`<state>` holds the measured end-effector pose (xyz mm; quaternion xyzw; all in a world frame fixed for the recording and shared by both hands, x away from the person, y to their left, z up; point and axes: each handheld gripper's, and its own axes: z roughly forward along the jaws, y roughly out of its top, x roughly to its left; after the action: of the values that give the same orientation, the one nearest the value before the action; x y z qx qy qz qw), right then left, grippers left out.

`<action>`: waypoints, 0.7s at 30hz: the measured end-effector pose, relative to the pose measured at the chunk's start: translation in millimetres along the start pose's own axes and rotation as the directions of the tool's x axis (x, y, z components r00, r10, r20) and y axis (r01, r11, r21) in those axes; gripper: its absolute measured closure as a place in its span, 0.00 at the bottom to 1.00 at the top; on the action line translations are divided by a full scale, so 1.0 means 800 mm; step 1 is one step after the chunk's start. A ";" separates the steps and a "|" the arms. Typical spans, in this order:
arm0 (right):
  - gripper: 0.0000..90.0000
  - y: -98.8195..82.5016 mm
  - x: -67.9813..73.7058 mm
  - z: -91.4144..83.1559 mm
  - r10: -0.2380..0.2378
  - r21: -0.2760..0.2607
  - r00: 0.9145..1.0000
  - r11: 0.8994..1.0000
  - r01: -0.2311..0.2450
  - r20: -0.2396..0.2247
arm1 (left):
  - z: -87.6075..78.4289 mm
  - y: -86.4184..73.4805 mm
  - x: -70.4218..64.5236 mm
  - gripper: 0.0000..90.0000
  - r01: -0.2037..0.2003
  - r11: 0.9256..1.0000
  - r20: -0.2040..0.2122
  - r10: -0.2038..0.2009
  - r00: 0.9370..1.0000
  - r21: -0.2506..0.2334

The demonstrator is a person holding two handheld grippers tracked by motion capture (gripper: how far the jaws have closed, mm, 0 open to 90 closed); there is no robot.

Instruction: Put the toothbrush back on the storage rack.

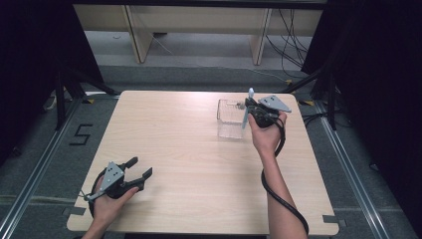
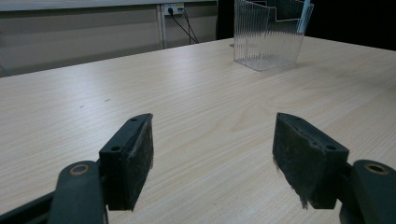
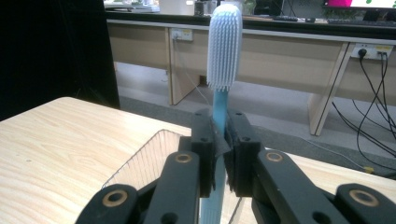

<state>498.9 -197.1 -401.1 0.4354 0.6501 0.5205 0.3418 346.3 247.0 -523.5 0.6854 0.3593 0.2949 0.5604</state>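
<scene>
A pale blue toothbrush (image 3: 223,51) stands upright, bristle head on top, clamped by its handle between the pads of my right gripper (image 3: 220,149). In the high view the toothbrush (image 1: 247,110) is held by the right gripper (image 1: 254,108) over the right edge of a clear ribbed plastic container (image 1: 230,119) at the table's far right. My left gripper (image 1: 140,170) rests open near the front left of the table, nothing between its fingers (image 2: 134,154). The container (image 2: 268,35) stands far off in the left gripper view.
The light wood table (image 1: 189,164) spreads wide between the two hands. Black curtains flank both sides. Desk legs and loose cables (image 1: 288,45) lie on the floor beyond the far edge.
</scene>
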 end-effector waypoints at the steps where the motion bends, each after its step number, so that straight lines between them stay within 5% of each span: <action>1: 0.92 -0.001 -0.001 0.000 -0.008 0.002 1.000 1.000 0.008 -0.003 | 0.000 0.000 0.000 0.32 -0.001 1.000 0.000 0.001 1.000 0.000; 21: 0.92 -0.016 0.000 0.004 -0.014 0.024 1.000 1.000 0.014 0.006 | 0.000 0.000 0.000 0.32 -0.001 1.000 -0.001 0.001 1.000 0.000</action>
<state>499.4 -197.0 -414.3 0.4365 0.6583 0.5089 0.3422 346.3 246.7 -523.5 0.6855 0.3592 0.2957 0.5600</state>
